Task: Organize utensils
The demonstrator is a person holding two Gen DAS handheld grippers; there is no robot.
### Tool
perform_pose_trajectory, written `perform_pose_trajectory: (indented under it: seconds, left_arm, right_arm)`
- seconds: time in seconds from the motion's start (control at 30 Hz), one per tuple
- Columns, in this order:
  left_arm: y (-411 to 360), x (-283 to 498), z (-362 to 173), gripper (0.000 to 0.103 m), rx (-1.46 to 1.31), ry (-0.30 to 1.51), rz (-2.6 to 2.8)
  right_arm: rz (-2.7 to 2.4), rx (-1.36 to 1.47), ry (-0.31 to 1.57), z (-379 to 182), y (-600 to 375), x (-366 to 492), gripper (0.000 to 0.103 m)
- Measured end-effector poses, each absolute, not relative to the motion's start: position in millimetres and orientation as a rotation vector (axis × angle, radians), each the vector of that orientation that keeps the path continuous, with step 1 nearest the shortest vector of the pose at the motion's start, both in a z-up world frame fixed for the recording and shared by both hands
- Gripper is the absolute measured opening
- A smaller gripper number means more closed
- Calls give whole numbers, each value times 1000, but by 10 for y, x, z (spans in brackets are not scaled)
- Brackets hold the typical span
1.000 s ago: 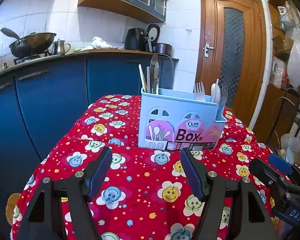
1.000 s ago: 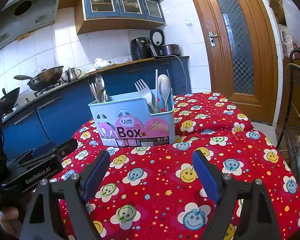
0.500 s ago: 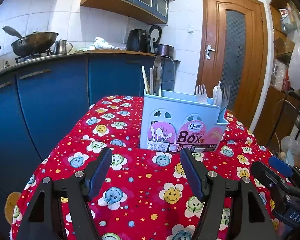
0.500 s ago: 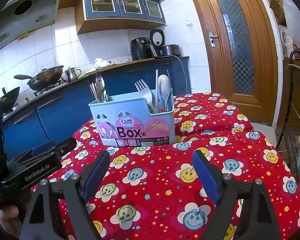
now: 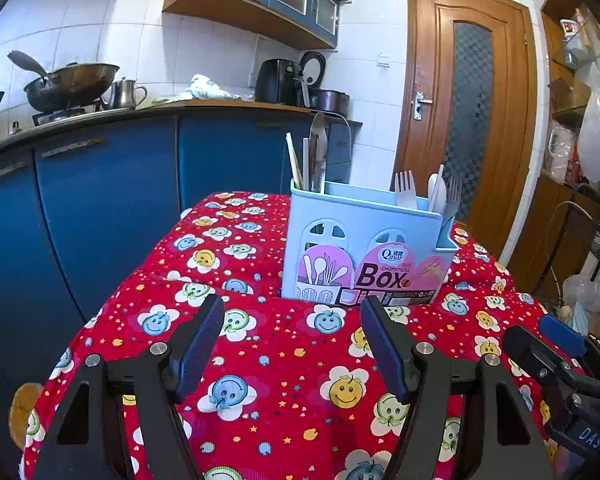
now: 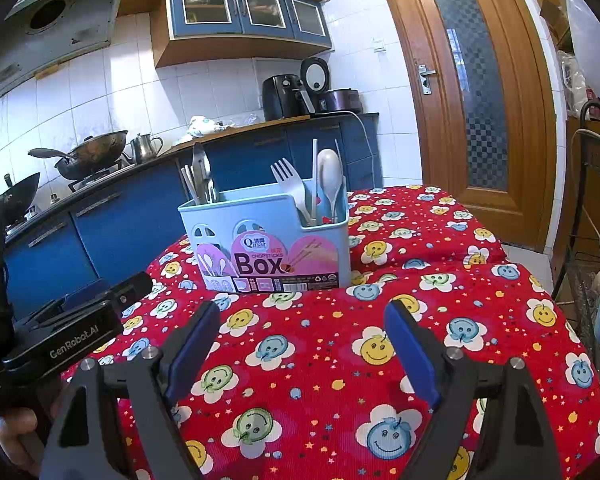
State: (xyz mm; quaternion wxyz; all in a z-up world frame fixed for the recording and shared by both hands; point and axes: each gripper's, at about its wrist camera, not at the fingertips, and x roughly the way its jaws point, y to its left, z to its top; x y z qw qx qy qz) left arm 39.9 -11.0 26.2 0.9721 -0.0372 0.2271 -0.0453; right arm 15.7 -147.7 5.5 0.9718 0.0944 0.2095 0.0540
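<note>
A pale blue utensil box (image 5: 364,248) stands upright on the bench, on a red tablecloth (image 5: 284,364) printed with smiling flowers. Its near face carries a pink label reading "Box".

The box is divided into compartments. In the left one stand chopsticks (image 5: 294,162) and a metal utensil (image 5: 317,148), all upright or leaning slightly. In the right one stand a white plastic fork (image 6: 290,184) and a white spoon (image 6: 330,176), handles down, heads above the rim. From the left wrist view a second fork (image 5: 453,196) shows at the far right corner of the box.

The left gripper (image 5: 292,336) hangs above the cloth on the near side of the box, jaws released and wide apart, nothing between them. The right gripper (image 6: 302,338) is likewise spread and empty, near the box but clear of it. Each gripper shows at the edge of the other's view, side by side; a person's hand (image 6: 16,436) grips the left one's handle at the lower left of the right wrist view.

Beyond the bench runs a row of blue kitchen cabinets (image 5: 100,200) with a wok (image 5: 70,86) on the stove, and a wooden door (image 5: 470,112) at the far right.
</note>
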Motion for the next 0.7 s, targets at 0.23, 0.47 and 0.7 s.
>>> perform_pose_trajectory:
  seconds: [0.23,0.47,0.7]
  left_arm:
    - [-107,400,263,72,-75,459,-92]
    - [-105,399,263,72,-75,458,-92]
    - [-96,400,284,72,-78,456,-94]
  right_arm:
    - [109,190,423,58,-1473,154,86]
    - [108,189,422,61,-1470,152,86]
    - [108,189,422,68,-1465,147,86]
